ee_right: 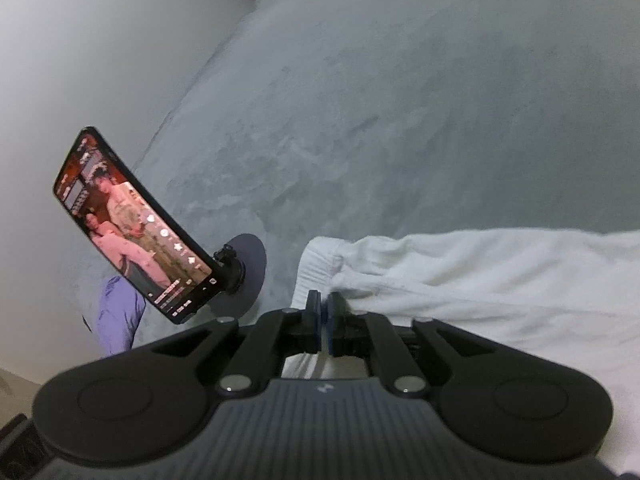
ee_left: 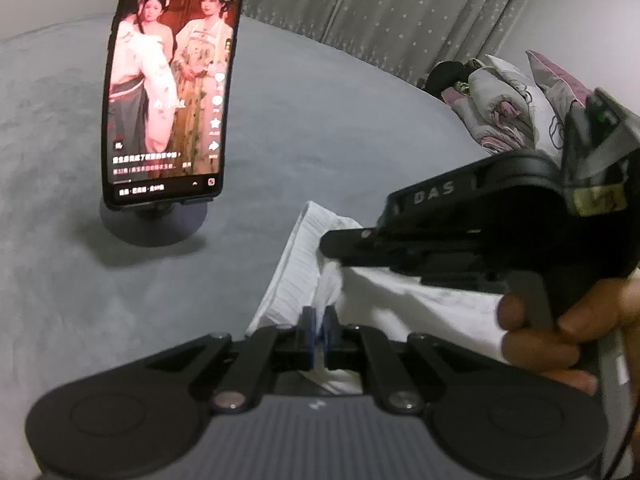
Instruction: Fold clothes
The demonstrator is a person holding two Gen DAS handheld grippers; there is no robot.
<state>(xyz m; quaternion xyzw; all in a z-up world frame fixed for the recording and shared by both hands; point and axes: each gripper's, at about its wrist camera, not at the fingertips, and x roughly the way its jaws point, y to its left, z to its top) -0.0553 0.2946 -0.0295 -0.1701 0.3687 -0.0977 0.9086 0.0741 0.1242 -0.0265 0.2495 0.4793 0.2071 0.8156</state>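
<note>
A white garment (ee_left: 294, 268) lies bunched on the grey bed cover (ee_left: 340, 132). My left gripper (ee_left: 319, 332) is shut on a fold of it, with white cloth pinched between the blue pads. My right gripper (ee_left: 331, 242), held by a hand (ee_left: 560, 332), reaches in from the right just above the same cloth. In the right wrist view the right gripper (ee_right: 323, 320) sits at the left end of the white garment (ee_right: 480, 280). Its pads stand close together with a pale sliver between them, and creases in the cloth run to their tips.
A phone on a round-based stand (ee_left: 168, 80) plays a video to the left of the garment, also the phone (ee_right: 136, 232). Folded floral bedding (ee_left: 512, 108) is piled at the far right by grey curtains (ee_left: 400, 8). A purple item (ee_right: 118, 320) lies beside the bed's edge.
</note>
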